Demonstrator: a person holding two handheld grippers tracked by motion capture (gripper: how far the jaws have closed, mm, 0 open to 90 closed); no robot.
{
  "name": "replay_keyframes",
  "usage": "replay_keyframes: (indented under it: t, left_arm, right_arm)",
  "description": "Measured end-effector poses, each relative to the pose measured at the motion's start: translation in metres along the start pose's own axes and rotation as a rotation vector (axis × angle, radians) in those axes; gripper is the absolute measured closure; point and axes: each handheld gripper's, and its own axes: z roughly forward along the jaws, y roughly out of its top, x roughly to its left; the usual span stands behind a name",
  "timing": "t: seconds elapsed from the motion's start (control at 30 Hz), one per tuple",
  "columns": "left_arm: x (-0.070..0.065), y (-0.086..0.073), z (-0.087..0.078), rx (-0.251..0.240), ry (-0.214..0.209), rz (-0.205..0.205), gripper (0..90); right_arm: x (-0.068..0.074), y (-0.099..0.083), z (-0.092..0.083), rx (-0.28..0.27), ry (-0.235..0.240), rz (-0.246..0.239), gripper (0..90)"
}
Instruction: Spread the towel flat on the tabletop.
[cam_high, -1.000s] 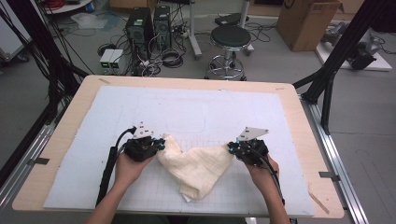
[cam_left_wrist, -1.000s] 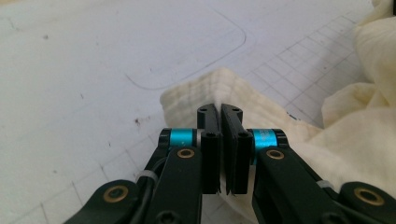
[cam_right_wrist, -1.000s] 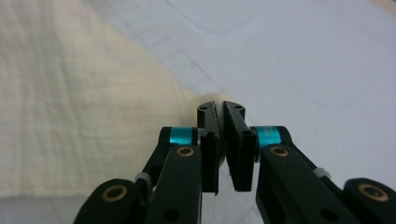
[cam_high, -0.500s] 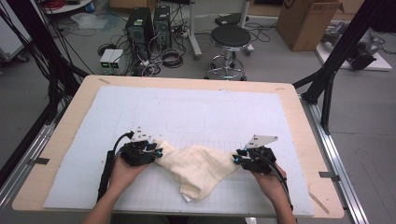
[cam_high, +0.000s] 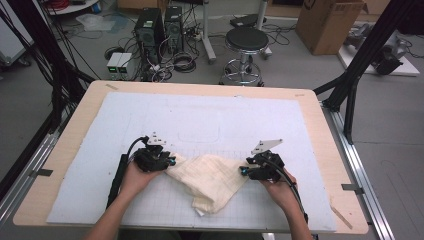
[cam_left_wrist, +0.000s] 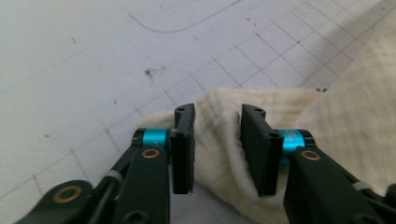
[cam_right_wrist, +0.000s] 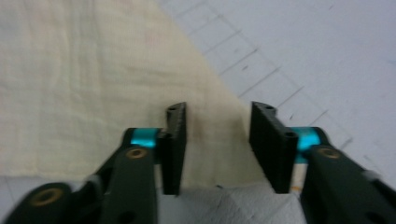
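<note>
readable text: none in any of the three views
cardboard box (cam_high: 327, 22), far right on the floor: a dark round mark shows on its near face, too small and blurred to read
grey mat (cam_high: 200, 125) on the table: a printed grid of thin lines and a few curved outlines, with no letters or numbers that can be made out
computer towers (cam_high: 159, 27), far left of middle on the floor: small light spots on the fronts, no legible label
small boxes (cam_high: 120, 62) beside the towers: pale faces, markings too small to tell
</note>
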Motion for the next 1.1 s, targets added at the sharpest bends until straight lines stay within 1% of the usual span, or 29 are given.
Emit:
replay_keyframes:
  t: [0.03, 0.07, 0.1, 0.13, 0.17, 0.27, 0.33, 0.4, 0.43, 0.47, 0.57, 0.63, 0.67, 0.7, 0.73, 0.77, 0.8, 0.87, 0.9, 0.93, 1.0, 1.03, 1.07, 1.1]
  left_arm:
    - [-0.001, 0.0, 0.0, 0.0, 0.0, 0.007, 78.4]
    - [-0.002, 0.0, -0.001, 0.003, 0.001, 0.012, 81.4]
    - [-0.002, 0.0, -0.001, -0.002, 0.004, 0.016, 83.4]
    - [-0.002, 0.0, -0.002, -0.004, 0.005, 0.014, 84.8]
    - [-0.002, 0.001, -0.004, -0.009, 0.016, 0.02, 85.4]
    - [-0.002, 0.002, -0.011, -0.044, 0.031, 0.01, 86.0]
    - [-0.002, 0.003, -0.017, -0.073, 0.042, 0.005, 86.1]
    - [0.0, 0.003, -0.025, -0.105, 0.064, 0.005, 86.1]
    - [0.001, 0.003, -0.028, -0.119, 0.072, -0.006, 86.1]
    - [0.003, 0.003, -0.031, -0.129, 0.08, -0.006, 86.2]
    - [0.006, 0.002, -0.039, -0.174, 0.1, -0.036, 86.1]
    - [0.007, 0.002, -0.042, -0.203, 0.107, -0.054, 86.1]
    - [0.007, 0.002, -0.043, -0.213, 0.115, -0.057, 86.1]
    - [0.007, 0.002, -0.043, -0.214, 0.116, -0.063, 86.1]
    - [0.007, 0.002, -0.042, -0.203, 0.109, -0.065, 86.0]
    - [0.008, 0.002, -0.04, -0.19, 0.11, -0.059, 85.9]
    - [0.008, 0.001, -0.038, -0.181, 0.112, -0.06, 85.8]
    - [0.008, 0.001, -0.034, -0.173, 0.096, -0.073, 85.2]
    - [0.008, 0.001, -0.032, -0.158, 0.09, -0.066, 85.2]
    - [0.008, 0.001, -0.031, -0.147, 0.09, -0.06, 85.0]
    - [0.008, 0.001, -0.03, -0.144, 0.079, -0.059, 84.2]
    - [0.008, 0.001, -0.03, -0.142, 0.08, -0.06, 83.3]
    - [0.009, 0.001, -0.03, -0.143, 0.079, -0.061, 82.7]
    - [0.01, 0.001, -0.031, -0.145, 0.079, -0.065, 82.5]
  right_arm:
    - [0.002, 0.0, 0.001, 0.004, -0.015, -0.016, 72.4]
    - [0.003, 0.0, 0.0, 0.006, -0.003, -0.03, 83.9]
    - [0.004, 0.0, -0.001, 0.017, 0.007, -0.045, 86.7]
    - [0.005, -0.001, -0.002, 0.027, 0.008, -0.05, 87.4]
    - [0.005, -0.002, -0.004, 0.027, 0.009, -0.051, 87.6]
    - [0.003, -0.009, -0.013, -0.007, 0.0, -0.025, 87.8]
    - [0.001, -0.016, -0.021, -0.021, -0.016, -0.014, 87.8]
    - [0.0, -0.02, -0.028, -0.042, -0.037, 0.001, 87.8]
    - [0.0, -0.023, -0.033, -0.064, -0.049, 0.008, 87.7]
    - [0.0, -0.024, -0.037, -0.077, -0.054, 0.012, 87.7]
    - [0.0, -0.027, -0.048, -0.117, -0.092, 0.022, 87.7]
    - [0.0, -0.028, -0.053, -0.137, -0.116, 0.017, 87.7]
    - [0.001, -0.028, -0.055, -0.142, -0.118, 0.014, 87.7]
    - [0.003, -0.029, -0.055, -0.142, -0.117, 0.02, 87.7]
    - [0.005, -0.031, -0.054, -0.133, -0.105, 0.012, 87.7]
    - [0.007, -0.032, -0.052, -0.116, -0.098, 0.004, 87.6]
    - [0.01, -0.034, -0.049, -0.096, -0.083, -0.001, 87.5]
    - [0.014, -0.038, -0.043, -0.062, -0.057, -0.017, 85.0]
    - [0.015, -0.038, -0.041, -0.06, -0.042, -0.019, 80.2]
    - [0.016, -0.038, -0.04, -0.062, -0.013, -0.01, 75.1]
    - [0.015, -0.034, -0.041, -0.089, -0.01, -0.006, 67.6]
    - [0.014, -0.03, -0.043, -0.115, 0.0, 0.001, 64.4]
    - [0.013, -0.027, -0.044, -0.132, 0.0, 0.002, 61.3]
    - [0.013, -0.023, -0.045, -0.147, -0.002, 0.015, 60.3]
